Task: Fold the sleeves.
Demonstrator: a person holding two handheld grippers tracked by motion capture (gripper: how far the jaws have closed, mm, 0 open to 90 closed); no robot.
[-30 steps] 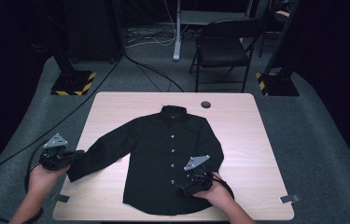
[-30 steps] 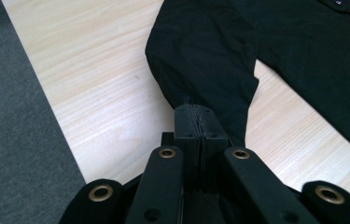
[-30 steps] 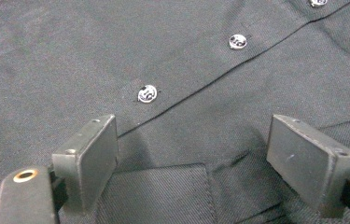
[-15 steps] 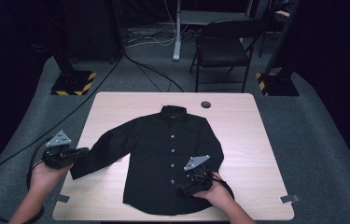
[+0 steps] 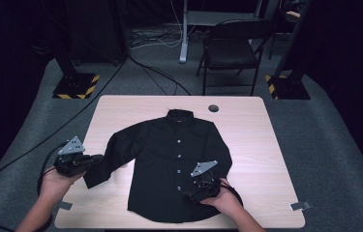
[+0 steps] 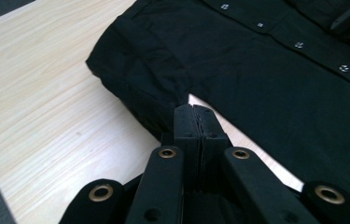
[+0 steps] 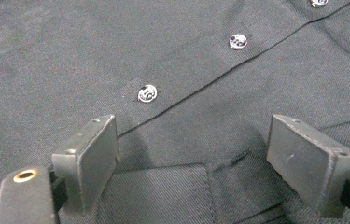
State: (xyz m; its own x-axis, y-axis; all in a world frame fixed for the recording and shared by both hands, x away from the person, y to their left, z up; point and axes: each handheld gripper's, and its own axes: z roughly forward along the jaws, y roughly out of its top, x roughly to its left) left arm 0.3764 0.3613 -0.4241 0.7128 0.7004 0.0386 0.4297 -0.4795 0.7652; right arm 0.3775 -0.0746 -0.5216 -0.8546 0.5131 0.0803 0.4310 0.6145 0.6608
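A black button-up shirt [image 5: 169,154] lies face up on the wooden table [image 5: 247,125], collar at the far side. My left gripper [image 5: 94,159] is shut on the end of the shirt's left-hand sleeve [image 5: 101,169], held just above the table's left edge. In the left gripper view the jaws [image 6: 195,121] are pressed together on the sleeve's cloth [image 6: 140,88]. My right gripper [image 5: 191,191] rests open on the lower front of the shirt. Its two pads [image 7: 93,144] straddle the button placket [image 7: 147,93], and the shirt's cloth [image 7: 116,46] lies flat beneath them.
A small round hole [image 5: 213,108] sits near the table's far edge. Tape marks [image 5: 297,206] lie at the near corners. Behind the table stand a folding chair [image 5: 232,48] and two stand bases with yellow-black stripes [image 5: 75,86], with cables on the floor.
My left gripper has moved right toward the shirt body and risen a little, carrying the sleeve end, so the sleeve now bends and bunches. The right gripper has stayed put.
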